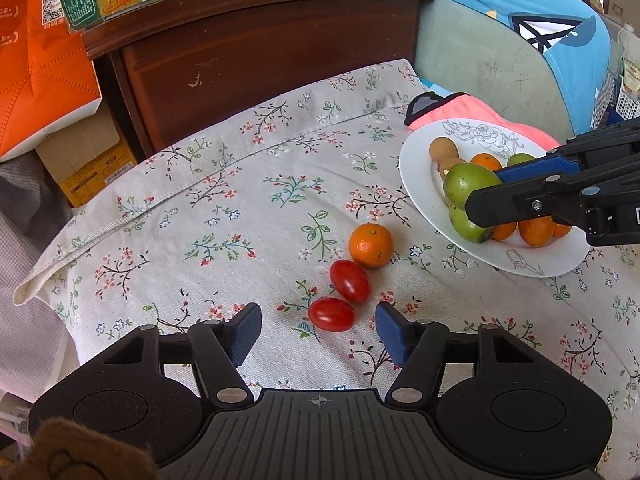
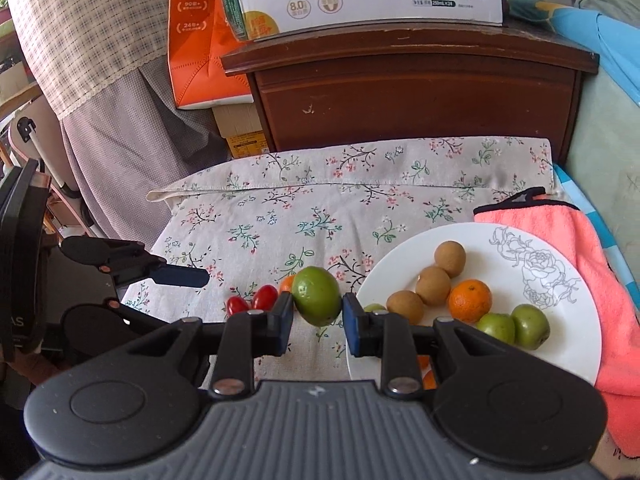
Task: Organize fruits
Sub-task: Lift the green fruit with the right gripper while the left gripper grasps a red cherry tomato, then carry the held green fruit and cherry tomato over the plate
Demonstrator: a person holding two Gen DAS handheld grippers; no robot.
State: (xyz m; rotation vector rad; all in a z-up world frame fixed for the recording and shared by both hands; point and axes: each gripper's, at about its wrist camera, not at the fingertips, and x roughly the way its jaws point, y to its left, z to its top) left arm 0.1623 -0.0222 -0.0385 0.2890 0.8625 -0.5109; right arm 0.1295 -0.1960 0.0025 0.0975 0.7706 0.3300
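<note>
Both wrist views look steeply down, close over the floral cloth (image 1: 224, 200), facing its far edge; they share the white plate (image 2: 568, 344).

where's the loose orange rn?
Left wrist view, centre: orange lies on the floral cloth, touching a cherry tomato, left of the white plate.

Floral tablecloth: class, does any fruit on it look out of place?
Yes. One orange and two cherry tomatoes lie loose on the cloth, while the other fruit sits on the white plate.
</note>
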